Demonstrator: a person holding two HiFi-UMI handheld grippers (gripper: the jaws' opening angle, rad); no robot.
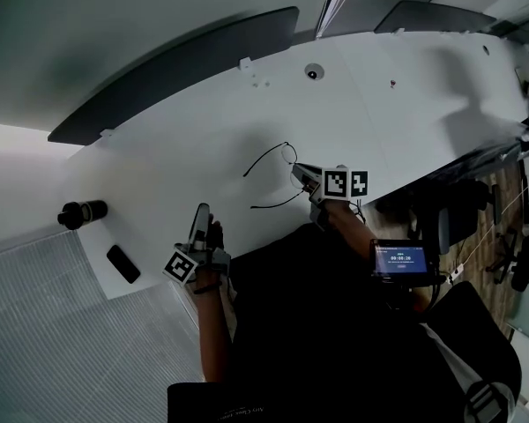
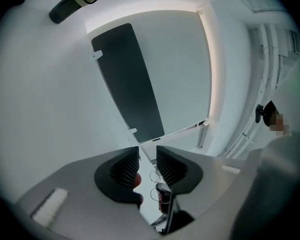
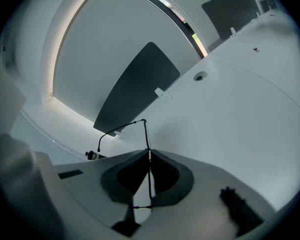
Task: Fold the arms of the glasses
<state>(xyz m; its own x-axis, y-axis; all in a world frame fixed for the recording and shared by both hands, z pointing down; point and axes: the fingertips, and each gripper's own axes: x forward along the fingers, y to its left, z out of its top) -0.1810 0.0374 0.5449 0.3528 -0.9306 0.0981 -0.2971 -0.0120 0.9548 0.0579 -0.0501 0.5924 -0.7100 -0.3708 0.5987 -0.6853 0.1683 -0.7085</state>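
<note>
**A:** What is hard to make out?

**B:** The glasses (image 1: 288,155) are thin black wire, and their lenses barely show in the head view. The part of the frame pinched by the right gripper (image 1: 298,174) is hidden between its pads. The person's dark clothing fills the lower middle of that view.

**A:** How do the claws stand?

**B:** The right gripper's jaws are closed on the wire frame, and both arms of the glasses stick out unfolded toward the left. The left gripper (image 1: 201,208) has its jaws a little apart with nothing between them. It is well away from the glasses, near the table's front edge.

**A:** How much open room is there?

**B:** Bare white table (image 1: 379,122) lies all around the glasses. A black cylinder (image 1: 81,212) and a flat black object (image 1: 123,263) sit far left, near the edge.

**A:** And the room?

**B:** A grey divider panel (image 1: 176,69) lines the table's far edge. A small lit screen (image 1: 401,259) shows beside the person's right arm.
</note>
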